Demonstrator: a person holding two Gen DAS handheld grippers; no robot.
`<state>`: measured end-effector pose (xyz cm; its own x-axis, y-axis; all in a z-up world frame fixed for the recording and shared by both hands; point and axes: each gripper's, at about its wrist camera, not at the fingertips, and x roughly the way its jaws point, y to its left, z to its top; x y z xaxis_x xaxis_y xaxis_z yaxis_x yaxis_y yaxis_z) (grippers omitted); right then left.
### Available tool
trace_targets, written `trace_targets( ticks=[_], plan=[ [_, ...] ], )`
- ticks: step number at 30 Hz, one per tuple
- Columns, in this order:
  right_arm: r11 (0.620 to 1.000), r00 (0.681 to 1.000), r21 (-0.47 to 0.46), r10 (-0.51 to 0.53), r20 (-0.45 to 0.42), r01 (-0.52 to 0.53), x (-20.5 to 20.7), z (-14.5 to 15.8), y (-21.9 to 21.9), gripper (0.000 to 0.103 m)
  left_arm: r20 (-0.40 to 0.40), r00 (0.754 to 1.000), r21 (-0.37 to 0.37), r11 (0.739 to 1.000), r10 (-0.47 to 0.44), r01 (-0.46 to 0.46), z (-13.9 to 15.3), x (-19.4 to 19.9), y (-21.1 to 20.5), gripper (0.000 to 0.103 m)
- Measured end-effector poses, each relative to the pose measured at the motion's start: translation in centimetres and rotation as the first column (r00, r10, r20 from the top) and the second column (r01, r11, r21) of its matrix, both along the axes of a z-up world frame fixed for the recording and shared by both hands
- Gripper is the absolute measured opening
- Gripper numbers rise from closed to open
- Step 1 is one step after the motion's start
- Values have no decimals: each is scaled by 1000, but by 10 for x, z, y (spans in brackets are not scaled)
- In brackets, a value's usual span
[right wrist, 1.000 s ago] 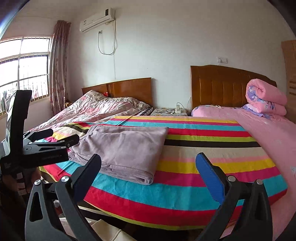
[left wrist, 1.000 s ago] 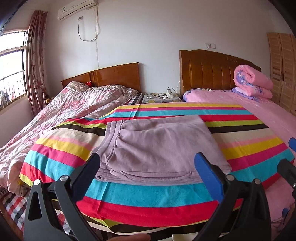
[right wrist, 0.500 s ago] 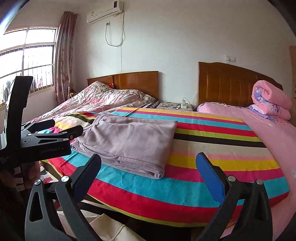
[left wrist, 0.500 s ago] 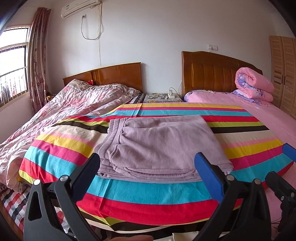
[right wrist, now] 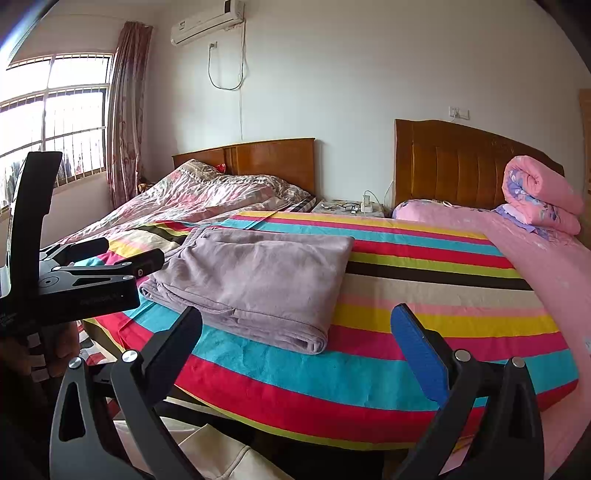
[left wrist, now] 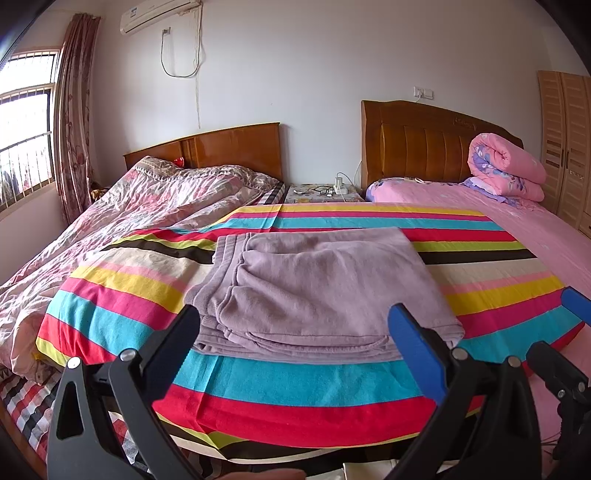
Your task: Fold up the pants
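Both grippers nearer bed; jaws spread, empty; one folded pants [left wrist: 317, 291] [right wrist: 255, 280].

Left hand-held gripper [left wrist: 295, 325] agape, right hand-held gripper [right wrist: 295, 325] agape

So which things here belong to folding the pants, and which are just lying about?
Belongs to the job:
pants, folded
striped sheet beneath them
left gripper, open
right gripper, open

Just lying about:
rolled pink quilt
floral duvet
nightstand
air conditioner
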<state>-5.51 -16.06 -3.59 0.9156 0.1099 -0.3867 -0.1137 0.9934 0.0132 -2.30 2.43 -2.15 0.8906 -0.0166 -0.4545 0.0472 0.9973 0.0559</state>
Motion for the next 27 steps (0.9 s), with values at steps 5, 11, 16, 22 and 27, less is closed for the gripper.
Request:
trace_targets(
  ticks=[5, 11, 16, 22, 27],
  plan=[
    [1000, 1000, 0, -1, 0, 1, 0, 0, 1, 99, -1, 1000, 0, 1000, -1, 1, 0, 0, 1, 102],
    [1000, 1000, 2, 0, -3, 0, 1, 0, 1, 99, -1, 1000, 0, 1000, -1, 1, 0, 0, 1, 102],
    [1000, 1000, 2, 0, -3, 0, 1, 0, 1, 99, -1, 1000, 0, 1000, -1, 1, 0, 0, 1, 102],
    [1000, 1000, 3, 1, -4, -1, 1, 0, 0, 99, -2, 1000, 1, 1000, -1, 1, 0, 0, 1, 102],
    [1000, 1000, 4, 2, -5, -2, 1, -1, 0, 99, -2, 1000, 1, 1000, -2, 2, 0, 0, 1, 102]
  ],
)
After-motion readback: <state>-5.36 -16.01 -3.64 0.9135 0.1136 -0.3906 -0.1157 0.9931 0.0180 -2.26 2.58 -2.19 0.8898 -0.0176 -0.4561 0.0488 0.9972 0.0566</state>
